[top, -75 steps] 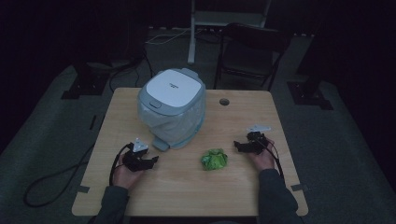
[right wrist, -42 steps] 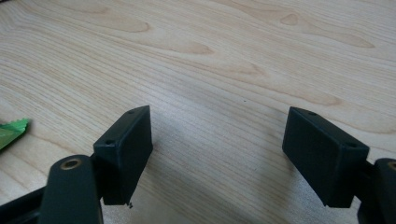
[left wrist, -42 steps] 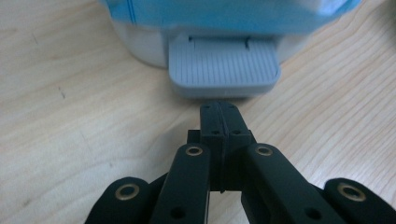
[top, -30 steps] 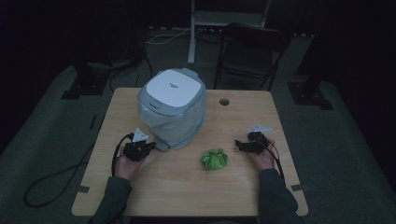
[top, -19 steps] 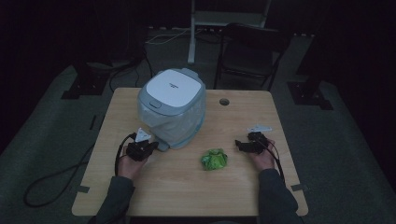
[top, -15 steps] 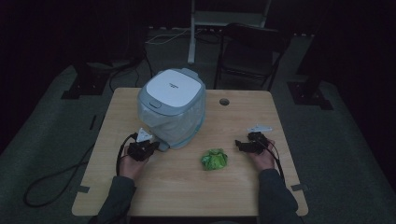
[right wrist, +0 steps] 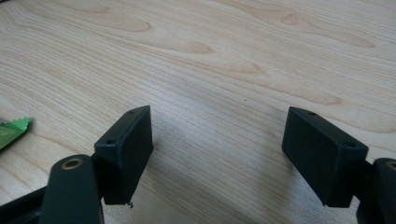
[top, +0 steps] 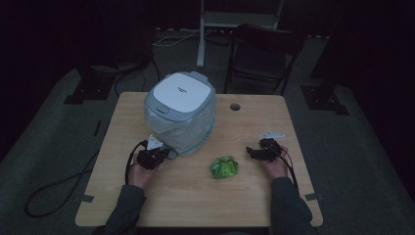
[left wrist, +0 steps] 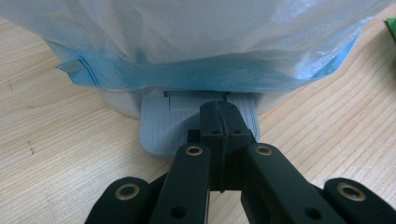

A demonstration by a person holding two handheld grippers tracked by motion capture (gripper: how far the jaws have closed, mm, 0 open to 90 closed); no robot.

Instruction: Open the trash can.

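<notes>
A white pedal bin (top: 180, 111) lined with a pale blue bag (left wrist: 201, 60) stands on the wooden table (top: 147, 200), its lid down. My left gripper (top: 157, 155) (left wrist: 220, 116) is shut, its tips resting over the bin's grey foot pedal (left wrist: 163, 126). A crumpled green wrapper (top: 224, 167) lies on the table right of the bin; its corner (right wrist: 11, 130) shows at the left edge of the right gripper view. My right gripper (top: 255, 152) (right wrist: 217, 142) hovers low over bare wood, open with nothing between the jaws.
A round cable hole (top: 235, 106) sits in the table behind the bin. A dark chair (top: 264, 54) and a stand (top: 201, 34) are beyond the far edge. A cable (top: 54, 188) trails off the table's left side onto the floor.
My left gripper has moved forward and right to the bin's base, now at the foot pedal. The right gripper and wrapper have stayed put.
</notes>
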